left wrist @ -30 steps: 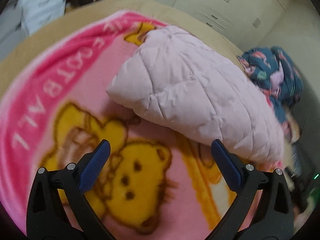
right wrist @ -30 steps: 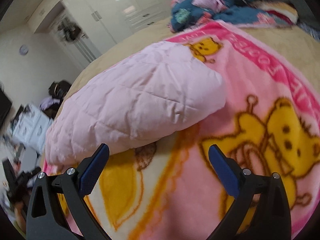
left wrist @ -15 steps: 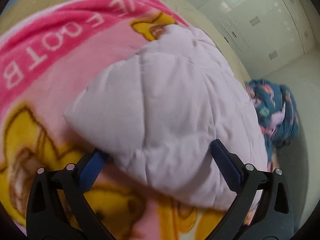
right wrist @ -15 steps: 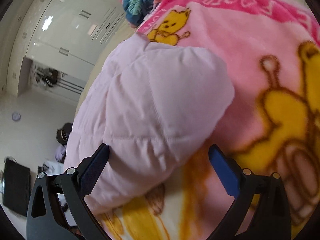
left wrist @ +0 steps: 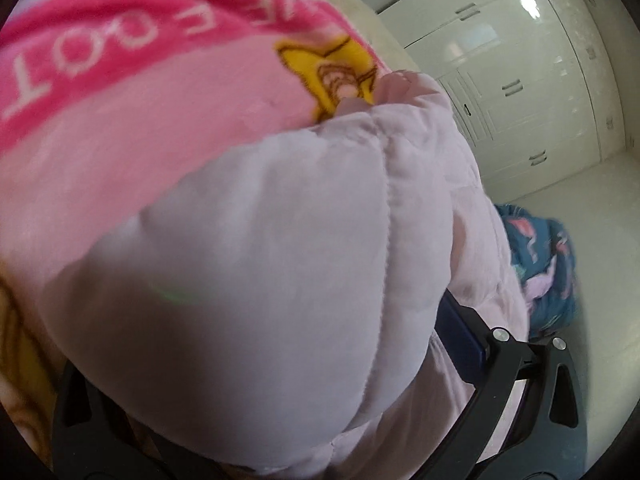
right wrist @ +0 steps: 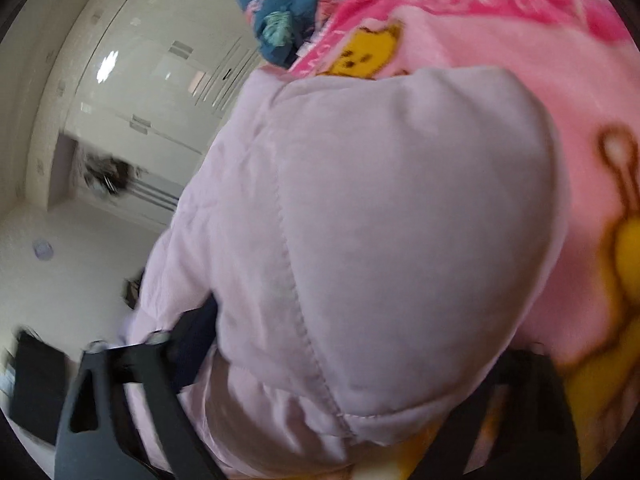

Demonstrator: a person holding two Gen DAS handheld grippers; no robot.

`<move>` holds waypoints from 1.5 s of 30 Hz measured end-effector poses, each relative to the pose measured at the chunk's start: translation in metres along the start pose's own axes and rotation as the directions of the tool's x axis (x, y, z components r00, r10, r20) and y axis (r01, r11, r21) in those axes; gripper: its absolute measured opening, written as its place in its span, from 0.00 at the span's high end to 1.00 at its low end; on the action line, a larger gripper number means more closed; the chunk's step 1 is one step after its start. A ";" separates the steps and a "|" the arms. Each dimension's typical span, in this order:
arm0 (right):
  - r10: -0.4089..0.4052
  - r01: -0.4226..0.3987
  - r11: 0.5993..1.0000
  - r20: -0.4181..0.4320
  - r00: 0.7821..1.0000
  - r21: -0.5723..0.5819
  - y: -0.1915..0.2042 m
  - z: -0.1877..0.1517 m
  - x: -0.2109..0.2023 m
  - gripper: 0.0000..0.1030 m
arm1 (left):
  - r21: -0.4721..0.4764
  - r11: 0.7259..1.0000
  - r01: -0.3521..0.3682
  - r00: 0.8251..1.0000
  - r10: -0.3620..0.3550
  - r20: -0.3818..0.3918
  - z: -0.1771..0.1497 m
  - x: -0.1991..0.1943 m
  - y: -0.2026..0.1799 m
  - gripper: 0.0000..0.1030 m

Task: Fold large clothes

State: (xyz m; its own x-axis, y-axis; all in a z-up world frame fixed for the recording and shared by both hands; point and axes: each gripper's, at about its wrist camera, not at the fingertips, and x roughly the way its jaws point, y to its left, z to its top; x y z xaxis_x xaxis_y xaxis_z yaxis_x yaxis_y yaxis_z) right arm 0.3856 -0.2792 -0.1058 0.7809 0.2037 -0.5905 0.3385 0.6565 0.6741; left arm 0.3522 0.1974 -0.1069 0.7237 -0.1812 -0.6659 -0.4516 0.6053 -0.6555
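While jaws spread, jacket [left wrist: 256,280] seemingly between fingers [left wrist: 460,336]

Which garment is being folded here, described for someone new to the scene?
On the pink cartoon blanket lies a puffy bundle between both grippers: the quilted jacket. It is plain pale lilac with stitched seams, unlike the patterned blue heap beyond.

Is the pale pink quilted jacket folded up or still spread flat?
Folded: the quilted jacket sits as a thick rounded bundle on the pink blanket.
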 end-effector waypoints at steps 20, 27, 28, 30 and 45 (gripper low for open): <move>-0.024 0.178 0.573 0.200 0.979 -0.800 0.142 -0.054 -0.097 0.74 | 0.584 0.808 -0.077 0.982 -0.041 0.186 -0.027 -0.125 -0.103 0.75; 0.040 0.149 0.518 0.198 0.979 -0.843 0.126 -0.087 -0.165 0.74 | 0.641 0.765 -0.062 0.977 -0.085 0.195 -0.077 -0.193 -0.083 0.75; 0.042 0.145 0.520 0.194 0.980 -0.842 0.119 -0.093 -0.175 0.74 | 0.639 0.767 -0.057 0.978 -0.085 0.189 -0.082 -0.198 -0.078 0.75; 0.036 0.147 0.513 0.192 0.981 -0.845 0.109 -0.099 -0.185 0.74 | 0.640 0.766 -0.056 0.980 -0.080 0.181 -0.096 -0.207 -0.069 0.75; -0.064 0.155 0.634 0.148 0.987 -0.758 0.047 -0.131 -0.200 0.73 | 0.613 0.784 -0.095 0.992 0.022 0.126 -0.141 -0.214 -0.018 0.73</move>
State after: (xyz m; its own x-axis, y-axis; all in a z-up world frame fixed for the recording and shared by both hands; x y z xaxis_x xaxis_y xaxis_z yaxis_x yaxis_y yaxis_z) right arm 0.1769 -0.1939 -0.0141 0.8267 0.0511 -0.5603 -0.0621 0.9981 -0.0005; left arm 0.1323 0.1155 -0.0028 0.7738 -0.0688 -0.6296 -0.1033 0.9671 -0.2326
